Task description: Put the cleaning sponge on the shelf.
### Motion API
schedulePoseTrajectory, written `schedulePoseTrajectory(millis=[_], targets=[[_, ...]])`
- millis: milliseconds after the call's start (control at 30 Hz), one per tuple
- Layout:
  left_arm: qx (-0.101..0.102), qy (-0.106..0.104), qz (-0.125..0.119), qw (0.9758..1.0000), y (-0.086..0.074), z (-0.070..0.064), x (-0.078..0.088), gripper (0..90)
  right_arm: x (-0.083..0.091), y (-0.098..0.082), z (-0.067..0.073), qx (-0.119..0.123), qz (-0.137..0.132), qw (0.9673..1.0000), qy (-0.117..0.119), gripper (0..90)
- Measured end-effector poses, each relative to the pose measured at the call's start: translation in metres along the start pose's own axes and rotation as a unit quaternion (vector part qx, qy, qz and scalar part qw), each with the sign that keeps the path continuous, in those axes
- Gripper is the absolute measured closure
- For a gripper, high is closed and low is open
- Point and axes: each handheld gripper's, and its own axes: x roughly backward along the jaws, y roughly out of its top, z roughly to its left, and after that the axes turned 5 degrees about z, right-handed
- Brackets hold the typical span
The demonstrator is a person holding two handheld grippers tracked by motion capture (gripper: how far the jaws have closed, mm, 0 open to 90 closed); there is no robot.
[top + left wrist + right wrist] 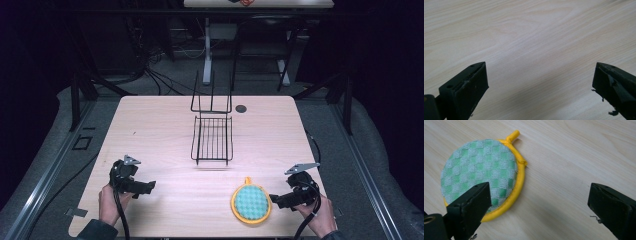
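Yellow edging runs all the way round a flat, round pot holder (251,202) that lies on the near right part of the pale wooden table (160,125). Its middle is soft terry cloth in a check of light green and whitish squares, and a short yellow loop sticks out from its far edge, pointing toward the wire rack. In the right gripper view the pot holder (480,173) lies flat on the wood, with the rim thick and rolled like a cord and a small knot or seam where the loop joins it.

A black wire rack (212,132) stands at the middle of the table, beyond the pot holder and well apart from it. It has a flat grid of thin bars and an upright back frame at its far end. Just to the right of that frame a small dark round disc (241,108) sits in the tabletop.

At the near right, the right gripper (274,200) is held just beside the pot holder's right edge, pointing left at it. Its jaws stand wide apart, and in its own view the left jaw covers the near part of the yellow rim while the right jaw is over bare wood; whether it touches the cloth cannot be told.

At the near left, the left gripper (149,186) is held over bare table, well apart from everything else, its jaws also spread wide with nothing between them.
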Motion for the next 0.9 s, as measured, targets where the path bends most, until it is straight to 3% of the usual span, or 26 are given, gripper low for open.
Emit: schedulePoseTrajectory(millis=[200,300,467,567,700,800,900], targets=[[-0.011,-0.004,0.002,0.9999,0.001,-0.002,-0.001,0.0,-0.008,0.009,0.014,0.011,0.005,0.9996,0.026,3.9],[-0.001,-0.009,-0.004,1.0000,0.000,-0.001,-0.001,0.0,-0.013,0.012,0.022,0.024,0.013,0.9990,0.035,14.1],[-0.009,-0.009,0.005,0.9999,0.001,-0.003,-0.003,0.0,-0.020,0.017,0.027,0.035,0.022,0.9982,0.043,20.7],[-0.011,-0.010,0.007,0.9999,0.002,-0.004,-0.004,0.0,-0.023,0.019,0.028,0.041,0.024,0.9978,0.046,30.0],[-0.012,-0.008,0.011,0.9998,0.003,-0.005,-0.008,0.0,-0.026,0.017,0.029,0.036,0.039,0.9972,0.053,43.4],[-0.018,-0.010,0.017,0.9997,0.004,-0.006,-0.008,0.0,-0.029,0.016,0.028,0.038,0.040,0.9969,0.055,47.5],[-0.012,-0.016,0.021,0.9996,0.004,-0.006,-0.009,0.0,-0.034,0.015,0.029,0.033,0.062,0.9961,0.054,55.1]])
